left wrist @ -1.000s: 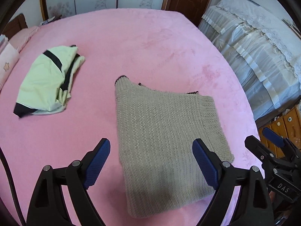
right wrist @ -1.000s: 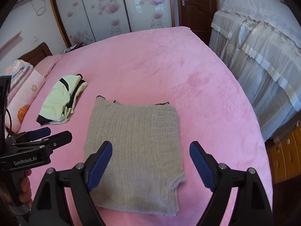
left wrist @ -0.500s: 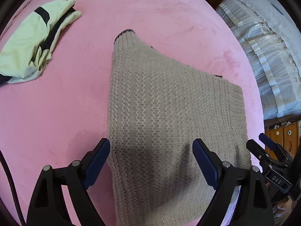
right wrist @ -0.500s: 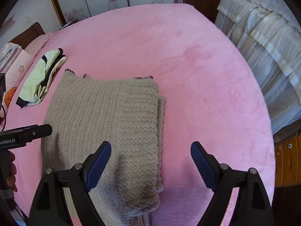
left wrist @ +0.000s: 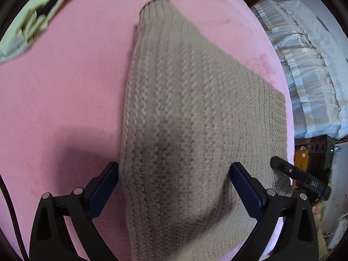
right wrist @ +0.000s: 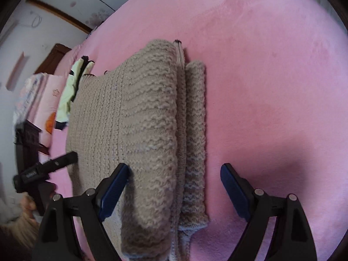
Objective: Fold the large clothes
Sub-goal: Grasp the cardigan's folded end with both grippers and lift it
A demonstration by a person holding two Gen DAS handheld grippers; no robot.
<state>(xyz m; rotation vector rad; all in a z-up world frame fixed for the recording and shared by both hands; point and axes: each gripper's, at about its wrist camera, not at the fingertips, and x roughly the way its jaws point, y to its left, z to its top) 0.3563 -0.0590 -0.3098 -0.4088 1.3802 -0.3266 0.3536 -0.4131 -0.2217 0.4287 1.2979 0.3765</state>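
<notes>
Bed (left wrist: 65, 91): a wide surface under a pink plush cover fills both views and carries everything else.
Sweater (left wrist: 187, 117): a beige chunky-knit garment lies folded in the middle of the bed, a dark-trimmed cuff at its far end. In the right wrist view (right wrist: 139, 117) its stacked folded edges run along the right side.
Green garment (right wrist: 69, 95): a pale green piece with black trim lies folded on the bed beyond the sweater's left side, apart from it.
Pillow (right wrist: 45, 108): pink, printed, at the far left edge of the bed.
Containers: none can be made out.
Writing: a small white label on the other gripper's black body shows in each view; in the left wrist view it appears to read "DAS", and in the right wrist view it is too blurred to read.
Left gripper (left wrist: 174, 187): jaws spread wide and opening, blue pads straddling the sweater's near left part; the left pad is right at the knit's edge, the right pad looks to rest on the knit, nothing pinched.
Right gripper (right wrist: 174, 184): jaws spread wide, straddling the sweater's near right edge; the left pad touches the knit, the right pad is over bare pink cover.
</notes>
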